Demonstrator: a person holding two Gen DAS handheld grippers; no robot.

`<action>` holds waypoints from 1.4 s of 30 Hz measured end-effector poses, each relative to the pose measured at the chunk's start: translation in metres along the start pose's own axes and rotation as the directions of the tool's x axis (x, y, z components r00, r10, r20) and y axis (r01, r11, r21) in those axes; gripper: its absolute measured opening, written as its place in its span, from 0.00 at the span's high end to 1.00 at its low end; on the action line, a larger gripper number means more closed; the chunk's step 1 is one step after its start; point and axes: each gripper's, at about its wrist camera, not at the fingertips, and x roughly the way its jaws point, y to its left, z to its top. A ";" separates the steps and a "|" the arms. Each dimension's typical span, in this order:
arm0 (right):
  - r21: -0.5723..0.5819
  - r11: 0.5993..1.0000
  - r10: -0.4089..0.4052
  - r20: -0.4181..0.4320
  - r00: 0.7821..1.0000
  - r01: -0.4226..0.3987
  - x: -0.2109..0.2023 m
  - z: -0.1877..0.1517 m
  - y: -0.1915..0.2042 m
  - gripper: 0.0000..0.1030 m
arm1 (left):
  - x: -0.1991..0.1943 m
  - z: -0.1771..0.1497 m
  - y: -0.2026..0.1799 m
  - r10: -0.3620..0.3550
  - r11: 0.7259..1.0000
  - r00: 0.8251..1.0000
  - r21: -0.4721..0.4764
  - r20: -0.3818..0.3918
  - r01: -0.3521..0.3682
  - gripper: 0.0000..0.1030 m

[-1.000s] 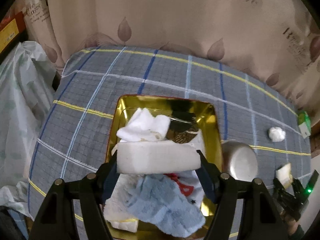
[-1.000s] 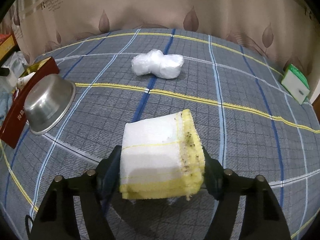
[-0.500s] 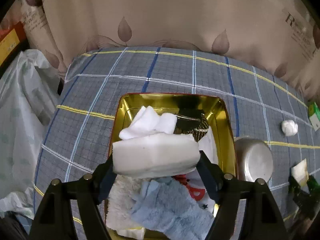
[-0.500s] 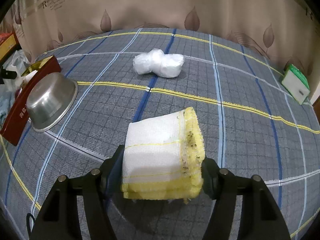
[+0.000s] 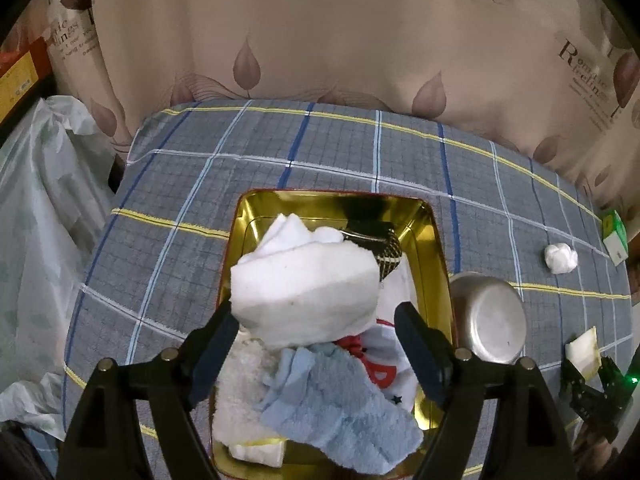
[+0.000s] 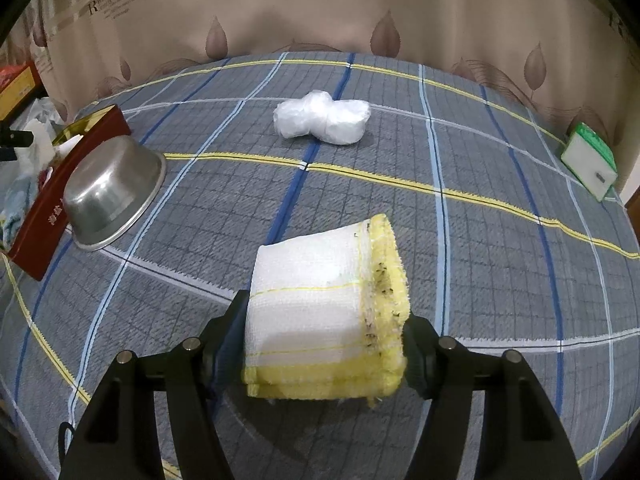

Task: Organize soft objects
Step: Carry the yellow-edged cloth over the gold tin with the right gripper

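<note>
Over a grey plaid cloth [image 6: 480, 240] (leaf-print curtain [image 5: 340, 48] behind), left gripper [image 5: 316, 344] opening off white sponge [image 5: 306, 292], right gripper [image 6: 324, 344] clamping folded yellow cloth [image 6: 324, 312]

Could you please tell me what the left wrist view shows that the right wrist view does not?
Only the left wrist view shows the gold tin's inside, the white sponge between the left gripper's jaws, which have just been opening, and the blue towel. Only the right shows the yellow cloth up close. Both show the steel bowl.
</note>
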 end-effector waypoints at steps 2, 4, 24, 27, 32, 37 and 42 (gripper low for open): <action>-0.005 1.000 -0.001 -0.003 1.000 0.001 -0.002 -0.002 0.002 0.39 | -0.003 -0.002 0.000 -0.006 1.000 1.000 0.004 0.001 0.006 0.20; -0.008 1.000 0.006 -0.005 1.000 -0.006 -0.004 -0.004 0.003 0.39 | -0.007 -0.005 0.000 -0.014 1.000 1.000 0.007 0.006 0.014 0.20; -0.129 0.989 0.075 -0.035 0.997 -0.079 -0.031 -0.019 0.045 0.39 | -0.037 -0.026 0.019 -0.132 0.990 0.987 -0.027 0.091 0.135 0.09; -0.141 0.983 0.111 -0.050 0.993 -0.117 -0.031 -0.019 0.061 0.39 | -0.045 -0.033 0.016 -0.032 0.999 0.990 0.010 0.139 0.030 0.09; -0.190 0.970 0.142 -0.057 0.988 -0.150 -0.032 -0.016 0.088 0.39 | -0.055 -0.042 0.026 0.022 0.999 0.988 -0.031 0.155 -0.018 0.09; -0.226 0.957 0.176 -0.056 0.983 -0.184 -0.038 -0.007 0.112 0.39 | -0.066 -0.052 0.048 0.093 0.991 0.978 -0.113 0.185 -0.073 0.09; -0.269 0.935 0.222 -0.061 0.973 -0.231 -0.044 0.006 0.144 0.39 | -0.069 -0.066 0.062 0.108 0.988 0.980 -0.125 0.169 -0.087 0.09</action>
